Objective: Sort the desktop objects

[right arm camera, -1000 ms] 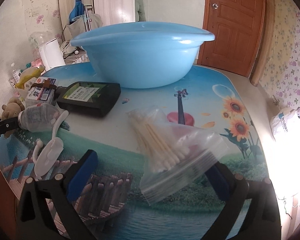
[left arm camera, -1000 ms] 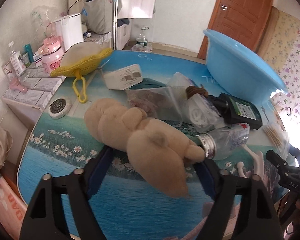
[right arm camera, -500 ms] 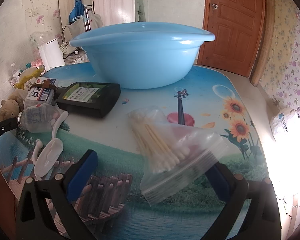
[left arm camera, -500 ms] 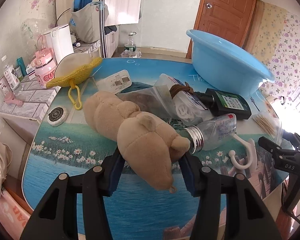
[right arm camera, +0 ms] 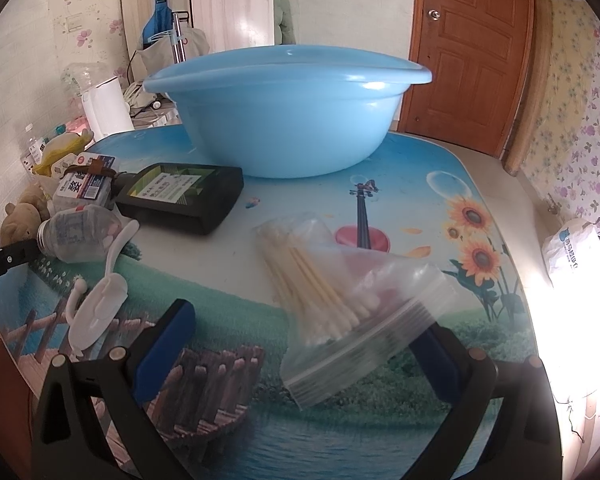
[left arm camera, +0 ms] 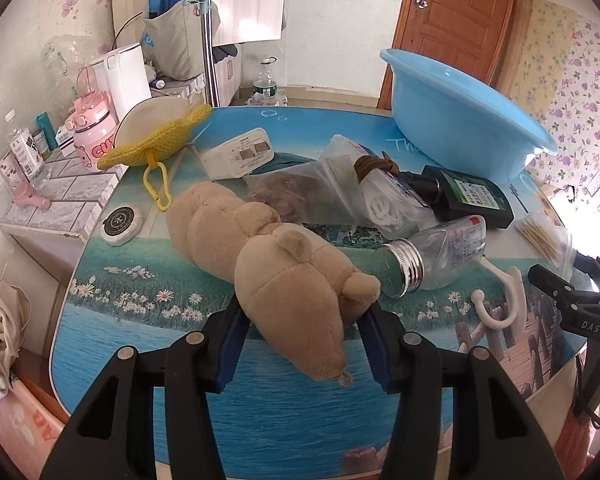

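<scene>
Left gripper [left arm camera: 302,330] is seen clenched on the plush bear's [left arm camera: 284,276] head, its jaws having just been closing onto it, blue pads pressed at either side. Bear is laid on the table [left arm camera: 148,344], a clear bottle [left arm camera: 432,256] just beside it at three o'clock. Grasping is judged done; a lift and a carry toward the blue basin [left arm camera: 464,120] at one o'clock are called for next. Right gripper [right arm camera: 304,344] is held wide, unclenched, with the cotton-swab bag [right arm camera: 340,308] lying between its jaws.
</scene>
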`<state>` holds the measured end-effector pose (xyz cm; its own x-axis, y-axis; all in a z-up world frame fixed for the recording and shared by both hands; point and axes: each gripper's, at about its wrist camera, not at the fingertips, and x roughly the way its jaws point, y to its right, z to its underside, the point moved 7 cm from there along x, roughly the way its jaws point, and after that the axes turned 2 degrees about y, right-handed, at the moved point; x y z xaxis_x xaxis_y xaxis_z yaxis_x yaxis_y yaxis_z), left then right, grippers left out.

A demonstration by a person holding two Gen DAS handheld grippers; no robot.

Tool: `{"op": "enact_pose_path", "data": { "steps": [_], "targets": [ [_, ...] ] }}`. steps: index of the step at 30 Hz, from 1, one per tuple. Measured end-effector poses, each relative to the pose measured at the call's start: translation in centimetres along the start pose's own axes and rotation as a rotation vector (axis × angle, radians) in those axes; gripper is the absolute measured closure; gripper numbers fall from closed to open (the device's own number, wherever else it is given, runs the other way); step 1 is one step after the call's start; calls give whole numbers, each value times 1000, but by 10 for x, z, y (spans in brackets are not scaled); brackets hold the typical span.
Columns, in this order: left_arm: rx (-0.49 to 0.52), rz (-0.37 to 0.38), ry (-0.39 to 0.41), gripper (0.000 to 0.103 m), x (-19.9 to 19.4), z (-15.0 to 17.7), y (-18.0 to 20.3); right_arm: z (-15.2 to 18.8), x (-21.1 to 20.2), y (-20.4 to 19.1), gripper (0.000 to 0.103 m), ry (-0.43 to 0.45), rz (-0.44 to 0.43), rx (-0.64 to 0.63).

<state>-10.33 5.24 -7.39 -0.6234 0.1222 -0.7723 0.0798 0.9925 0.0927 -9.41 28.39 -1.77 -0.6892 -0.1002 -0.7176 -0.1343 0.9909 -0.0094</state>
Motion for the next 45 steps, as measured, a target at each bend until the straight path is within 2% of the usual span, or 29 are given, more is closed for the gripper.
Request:
{"op": "enact_pose_path", "data": {
  "steps": [18,30,45],
  "targets": [
    [-24,6,15,52,-6,-6,-8,-1,1,1,0,0,3,2],
    [0,38,59,52,-25,-18,4,-1,2,1,0,0,2,3],
    [-6,49,56,52,-25,-16,8,-1,2,1,0,0,0,1]
  ]
}}
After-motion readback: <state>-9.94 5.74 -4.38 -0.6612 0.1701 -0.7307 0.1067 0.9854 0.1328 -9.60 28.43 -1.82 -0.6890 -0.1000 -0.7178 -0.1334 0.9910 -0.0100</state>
